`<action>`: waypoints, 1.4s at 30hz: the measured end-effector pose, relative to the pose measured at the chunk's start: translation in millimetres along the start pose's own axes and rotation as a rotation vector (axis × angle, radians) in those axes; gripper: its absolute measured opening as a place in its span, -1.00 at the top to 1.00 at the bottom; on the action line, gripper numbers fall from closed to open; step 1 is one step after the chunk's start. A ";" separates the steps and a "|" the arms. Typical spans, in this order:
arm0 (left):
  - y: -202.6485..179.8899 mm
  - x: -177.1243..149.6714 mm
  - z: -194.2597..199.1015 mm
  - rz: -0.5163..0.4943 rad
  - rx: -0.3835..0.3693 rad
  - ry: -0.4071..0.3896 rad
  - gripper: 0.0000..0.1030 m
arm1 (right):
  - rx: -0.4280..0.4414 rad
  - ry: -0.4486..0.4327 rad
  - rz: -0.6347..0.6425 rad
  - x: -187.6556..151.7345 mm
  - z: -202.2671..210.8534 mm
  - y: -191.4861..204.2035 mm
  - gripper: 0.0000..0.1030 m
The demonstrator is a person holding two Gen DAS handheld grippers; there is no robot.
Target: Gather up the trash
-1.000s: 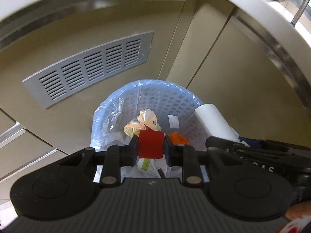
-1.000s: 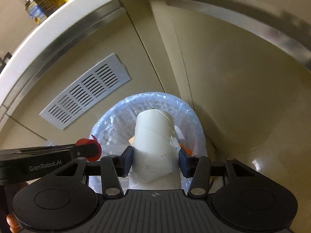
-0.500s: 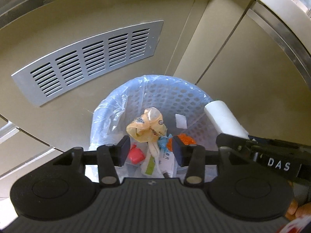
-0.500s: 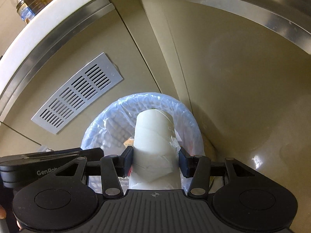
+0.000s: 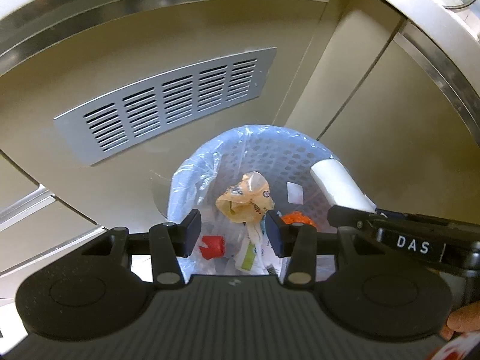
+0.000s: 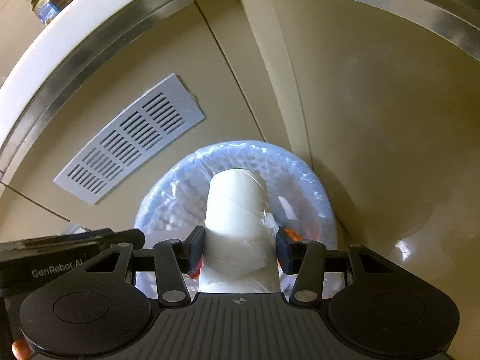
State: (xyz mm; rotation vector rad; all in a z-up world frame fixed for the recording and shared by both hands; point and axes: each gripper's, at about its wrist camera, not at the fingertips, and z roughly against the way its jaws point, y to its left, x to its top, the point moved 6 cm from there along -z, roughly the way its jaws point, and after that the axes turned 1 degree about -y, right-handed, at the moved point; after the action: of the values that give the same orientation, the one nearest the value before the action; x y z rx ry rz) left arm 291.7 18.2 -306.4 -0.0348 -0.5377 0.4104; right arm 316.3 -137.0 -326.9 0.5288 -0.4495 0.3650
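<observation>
A white mesh trash bin (image 5: 270,150) lined with a clear bluish bag stands on the floor below both grippers. My left gripper (image 5: 232,234) is open and empty above it. Inside the bin lie a small red piece (image 5: 213,246), a crumpled tan wrapper (image 5: 244,198) and other scraps. My right gripper (image 6: 238,247) is shut on a white paper roll (image 6: 237,219) and holds it over the bin (image 6: 303,168). The roll also shows in the left wrist view (image 5: 339,186), at the bin's right rim.
Beige cabinet fronts (image 5: 375,120) rise right behind the bin, with a grey vent grille (image 5: 168,102) to its left. A white counter edge (image 6: 60,48) with bottles (image 6: 45,0) on it overhangs above. The glossy floor (image 6: 405,225) lies to the right.
My left gripper opened and let go of the red piece, which now lies in the bin. My right gripper still holds the roll, with little movement.
</observation>
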 end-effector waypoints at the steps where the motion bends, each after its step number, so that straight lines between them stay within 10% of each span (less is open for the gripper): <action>1: 1.5 -0.3 1.3 0.005 0.002 -0.001 0.17 | 0.003 0.002 0.000 0.8 -1.2 1.5 0.05; 15: 12.2 -1.9 39.1 0.030 0.042 -0.049 0.04 | 0.026 0.026 0.028 -0.9 8.7 17.4 -0.47; 42: -20.9 -13.9 186.9 -0.061 0.158 -0.185 -0.57 | -0.029 -0.025 0.144 -9.8 136.9 32.0 -0.53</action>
State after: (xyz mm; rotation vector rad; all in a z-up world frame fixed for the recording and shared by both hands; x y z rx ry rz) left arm 194.3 -20.3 -149.5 0.1726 -0.6855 0.3979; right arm 251.1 -189.2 -213.5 0.4747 -0.5179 0.4900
